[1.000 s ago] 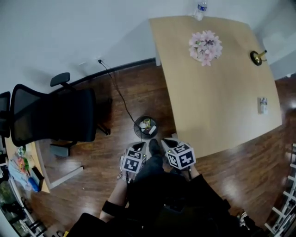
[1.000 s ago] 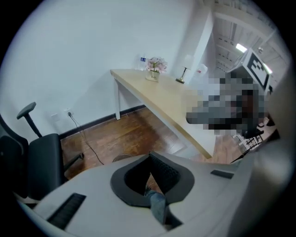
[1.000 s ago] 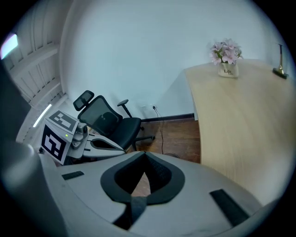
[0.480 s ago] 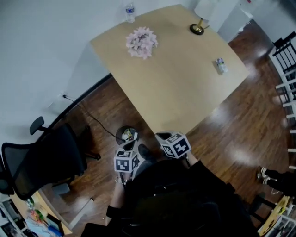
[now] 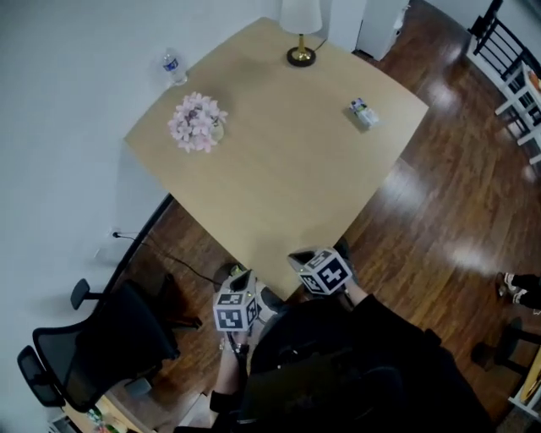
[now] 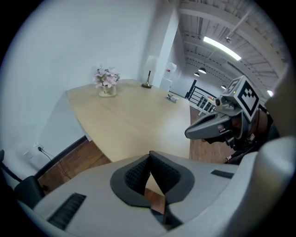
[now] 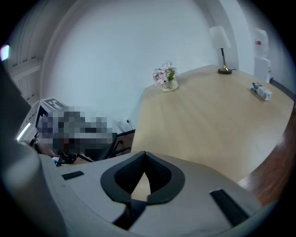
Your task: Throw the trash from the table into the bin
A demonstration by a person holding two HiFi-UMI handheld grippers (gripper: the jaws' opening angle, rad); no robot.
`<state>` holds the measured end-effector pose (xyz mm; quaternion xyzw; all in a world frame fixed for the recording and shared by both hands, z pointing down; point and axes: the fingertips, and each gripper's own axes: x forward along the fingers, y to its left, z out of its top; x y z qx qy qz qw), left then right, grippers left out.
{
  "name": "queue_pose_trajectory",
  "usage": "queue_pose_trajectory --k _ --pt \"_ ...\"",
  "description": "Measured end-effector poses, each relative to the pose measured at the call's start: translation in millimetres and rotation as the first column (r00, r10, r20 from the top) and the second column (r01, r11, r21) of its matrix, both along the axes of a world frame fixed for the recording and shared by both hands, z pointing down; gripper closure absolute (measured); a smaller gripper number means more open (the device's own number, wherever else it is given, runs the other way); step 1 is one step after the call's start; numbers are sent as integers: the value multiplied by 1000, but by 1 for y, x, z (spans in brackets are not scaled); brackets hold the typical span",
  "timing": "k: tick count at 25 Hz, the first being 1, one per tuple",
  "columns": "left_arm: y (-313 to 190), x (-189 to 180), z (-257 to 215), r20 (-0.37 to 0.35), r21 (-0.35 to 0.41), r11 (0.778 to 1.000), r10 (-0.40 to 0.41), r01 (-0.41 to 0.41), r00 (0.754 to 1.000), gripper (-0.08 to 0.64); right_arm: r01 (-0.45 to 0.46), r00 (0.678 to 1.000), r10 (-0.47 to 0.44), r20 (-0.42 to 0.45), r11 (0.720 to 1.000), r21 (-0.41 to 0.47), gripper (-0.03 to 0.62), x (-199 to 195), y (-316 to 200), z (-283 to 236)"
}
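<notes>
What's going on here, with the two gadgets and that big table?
A person stands at the near corner of a wooden table with a two-jaw gripper in each hand. The left gripper and the right gripper are both shut and empty, pointing toward the tabletop. A small crumpled packet lies near the far right edge, well beyond both grippers. A vase of flowers, a water bottle and a lamp also stand there.

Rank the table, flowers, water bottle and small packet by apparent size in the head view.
1. Table
2. Flowers
3. Water bottle and small packet: about alike, so left unranked.
</notes>
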<state>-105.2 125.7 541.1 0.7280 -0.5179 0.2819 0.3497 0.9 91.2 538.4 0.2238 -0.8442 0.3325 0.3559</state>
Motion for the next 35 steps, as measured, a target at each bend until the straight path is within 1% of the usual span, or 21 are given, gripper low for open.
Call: queue_pose_trajectory --k 5,8,12,15,18,22,26,30,32,34,35 --pt "-64 65 -4 16 -9 999 30 -30 999 560 -63 997 63 44 998 0 584 65 -55 -5" --pt "-100 107 -12 21 -9 999 51 -51 998 560 -83 994 82 71 997 -1 584 97 -82 -8" --pt "-154 171 -16 33 -4 994 109 -109 993 560 -114 990 114 77 993 -8 584 148 -118 -4" --pt "-198 215 -16 39 -2 989 150 -150 988 560 -155 984 155 85 988 -8 584 187 -145 -2" --pt "-238 255 -16 41 1 981 194 -194 980 560 -212 973 212 91 977 -11 584 224 -170 -2" --pt "-285 304 -16 50 8 969 246 -246 968 560 -294 951 295 94 956 -22 584 271 -198 4" --pt "-331 345 -13 46 9 961 276 -276 960 560 -365 925 367 95 930 -31 584 306 -220 7" --pt "-378 379 -3 37 2 963 271 -271 962 560 -426 898 428 103 904 -38 584 328 -240 8" --pt "-401 392 3 45 2 972 233 -233 971 558 -447 887 450 106 893 -50 584 336 -247 10" --pt "-425 404 5 61 9 983 180 -181 982 557 -454 882 458 106 889 -63 584 341 -252 12" --pt "-435 410 7 65 11 988 153 -154 986 511 -454 882 459 106 888 -68 584 342 -254 12"
